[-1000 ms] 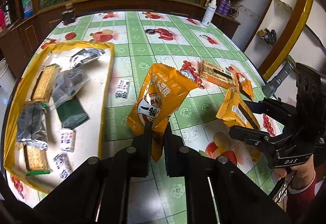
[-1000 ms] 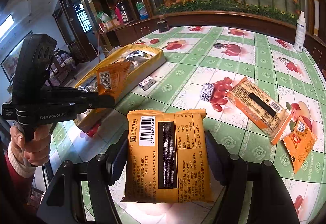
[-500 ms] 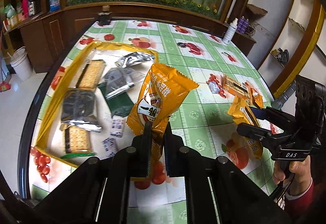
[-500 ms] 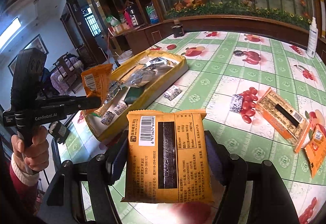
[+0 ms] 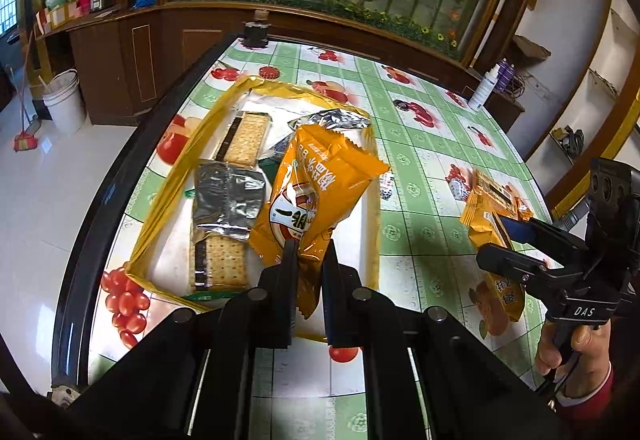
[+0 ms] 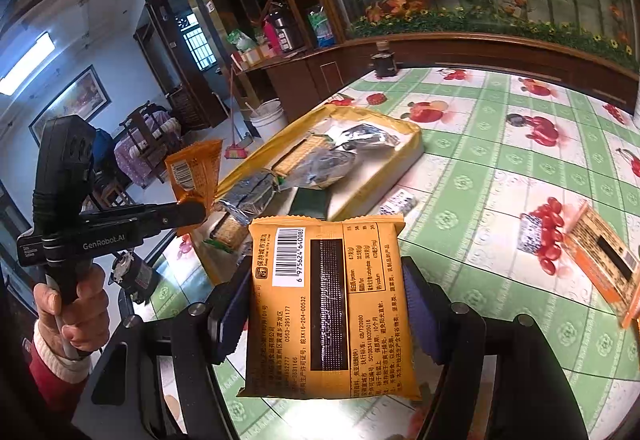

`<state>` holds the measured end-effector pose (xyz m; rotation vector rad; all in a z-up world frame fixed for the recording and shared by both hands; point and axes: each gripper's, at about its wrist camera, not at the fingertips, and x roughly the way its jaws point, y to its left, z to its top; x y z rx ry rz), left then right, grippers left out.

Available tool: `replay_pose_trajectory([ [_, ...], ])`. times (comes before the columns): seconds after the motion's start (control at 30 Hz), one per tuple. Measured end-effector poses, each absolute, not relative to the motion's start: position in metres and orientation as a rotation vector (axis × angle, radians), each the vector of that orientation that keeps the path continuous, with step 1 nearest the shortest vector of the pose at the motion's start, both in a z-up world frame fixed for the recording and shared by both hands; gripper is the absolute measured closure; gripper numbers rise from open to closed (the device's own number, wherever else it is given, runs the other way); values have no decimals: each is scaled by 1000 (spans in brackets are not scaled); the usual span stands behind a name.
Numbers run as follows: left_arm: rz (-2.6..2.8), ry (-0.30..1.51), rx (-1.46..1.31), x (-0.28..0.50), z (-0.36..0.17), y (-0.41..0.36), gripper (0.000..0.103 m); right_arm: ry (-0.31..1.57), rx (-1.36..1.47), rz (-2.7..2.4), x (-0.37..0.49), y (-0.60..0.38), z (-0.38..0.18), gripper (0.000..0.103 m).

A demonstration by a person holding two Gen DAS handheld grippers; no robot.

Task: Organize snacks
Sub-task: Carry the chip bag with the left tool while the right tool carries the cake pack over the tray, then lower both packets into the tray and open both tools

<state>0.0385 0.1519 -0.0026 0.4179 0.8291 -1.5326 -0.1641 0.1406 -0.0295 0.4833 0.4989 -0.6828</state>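
While left gripper [image 5: 308, 256] pinches orange packet [image 5: 316, 192] | right gripper [image 6: 328, 304] clamps barcode packet [image 6: 328, 308], its barcode only in the right view.

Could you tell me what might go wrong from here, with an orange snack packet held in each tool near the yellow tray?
The left tool pinches its orange packet only by the bottom seam, so the packet could swing or slip out. The yellow tray is already crowded with cracker packs, so a dropped packet may land on top of them. The tray also sits near the table edge.
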Motion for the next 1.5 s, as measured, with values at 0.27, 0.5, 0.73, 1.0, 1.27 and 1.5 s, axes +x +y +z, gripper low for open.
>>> replay_pose_trajectory([
  [0.27, -1512, 854, 407, 51, -12, 148, 95, 502, 481, -642, -130, 134, -30, 33],
  [0.5, -1445, 843, 421, 61, -19, 141, 95, 515, 483, -609, -99, 123, -36, 33],
  [0.73, -1371, 814, 426, 72, -24, 135, 95, 519, 494, -600, -72, 105, -40, 33],
  [1.0, -1308, 780, 470, 72, -41, 126, 95, 571, 434, -621, -38, 95, -51, 33],
  [1.27, -1265, 801, 461, 77, -46, 127, 73, 609, 414, -629, -27, 96, -62, 30],
  [1.5, -1242, 735, 418, 71, -29, 138, 55, 583, 412, -669, -47, 103, -52, 24],
])
